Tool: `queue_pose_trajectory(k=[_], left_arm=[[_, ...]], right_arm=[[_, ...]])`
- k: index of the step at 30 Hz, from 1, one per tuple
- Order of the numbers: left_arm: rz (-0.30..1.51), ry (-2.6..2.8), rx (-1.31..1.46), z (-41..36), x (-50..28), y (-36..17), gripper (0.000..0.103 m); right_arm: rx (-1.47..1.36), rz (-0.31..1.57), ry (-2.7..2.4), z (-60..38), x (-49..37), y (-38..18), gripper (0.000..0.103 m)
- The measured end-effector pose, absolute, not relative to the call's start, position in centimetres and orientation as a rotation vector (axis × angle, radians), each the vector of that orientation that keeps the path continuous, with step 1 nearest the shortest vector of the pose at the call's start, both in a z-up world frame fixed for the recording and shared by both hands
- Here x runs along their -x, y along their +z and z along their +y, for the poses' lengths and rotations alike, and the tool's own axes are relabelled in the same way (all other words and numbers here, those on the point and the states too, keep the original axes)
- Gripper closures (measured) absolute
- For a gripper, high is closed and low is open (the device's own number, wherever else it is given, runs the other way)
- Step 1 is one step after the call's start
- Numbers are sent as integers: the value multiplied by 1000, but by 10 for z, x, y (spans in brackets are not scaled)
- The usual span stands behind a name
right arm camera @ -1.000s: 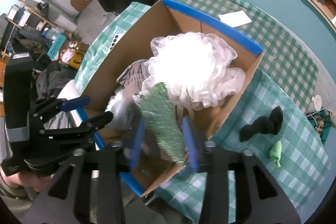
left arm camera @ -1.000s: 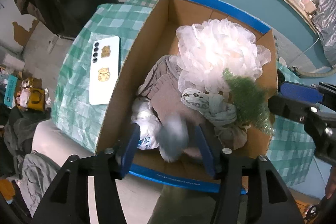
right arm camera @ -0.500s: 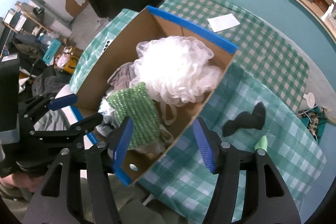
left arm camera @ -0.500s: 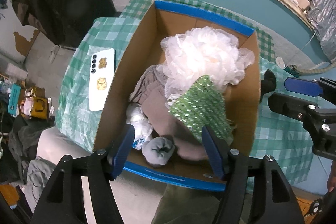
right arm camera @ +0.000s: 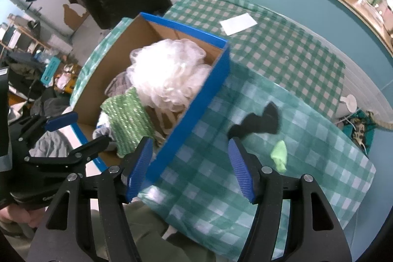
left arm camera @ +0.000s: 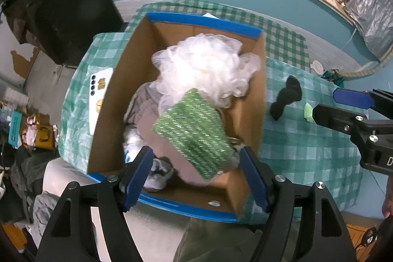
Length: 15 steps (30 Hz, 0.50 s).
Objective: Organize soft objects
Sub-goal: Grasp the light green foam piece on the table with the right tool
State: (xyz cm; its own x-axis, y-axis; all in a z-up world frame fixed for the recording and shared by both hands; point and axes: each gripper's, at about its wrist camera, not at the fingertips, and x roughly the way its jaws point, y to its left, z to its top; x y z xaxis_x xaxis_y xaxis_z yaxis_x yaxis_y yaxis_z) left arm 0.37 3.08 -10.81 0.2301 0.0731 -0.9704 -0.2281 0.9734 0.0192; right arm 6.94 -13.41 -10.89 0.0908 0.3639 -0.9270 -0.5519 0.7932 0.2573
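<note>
A cardboard box [left arm camera: 137, 60] with blue edges, also in the right wrist view [right arm camera: 208, 95], holds a white mesh puff [left arm camera: 206, 65], a green knitted cloth [left arm camera: 194, 131] lying on top, grey cloth [left arm camera: 145, 104] and a rolled grey sock [left arm camera: 159, 171]. On the checked tablecloth right of the box lie a black sock [right arm camera: 258, 122] and a small light-green piece [right arm camera: 280, 154]. My left gripper [left arm camera: 196, 173] is open and empty above the box's near end. My right gripper [right arm camera: 189, 168] is open and empty over the cloth beside the box.
A white phone [left arm camera: 98, 95] lies on the table left of the box. A white paper [right arm camera: 237, 23] lies at the far side. Clutter and clothes sit on the floor to the left [left arm camera: 29, 134]. A dark cabinet [left arm camera: 59, 6] stands behind.
The right gripper let the green cloth drop into the box, opened wide and swung right toward the black sock. The left gripper released the grey sock and pulled back, open.
</note>
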Motion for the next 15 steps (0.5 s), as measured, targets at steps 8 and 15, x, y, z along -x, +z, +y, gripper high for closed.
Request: queue_pose_trajectory(k=[8,15], left_arm=[[1329,169,100,-1,-11,-108,26],[1331,134,74,-24,-18,-108,26]], right_arm=[[151,1322,622,-174,-73,-110,38],[134,1325,581,-201,-76,-111,38]])
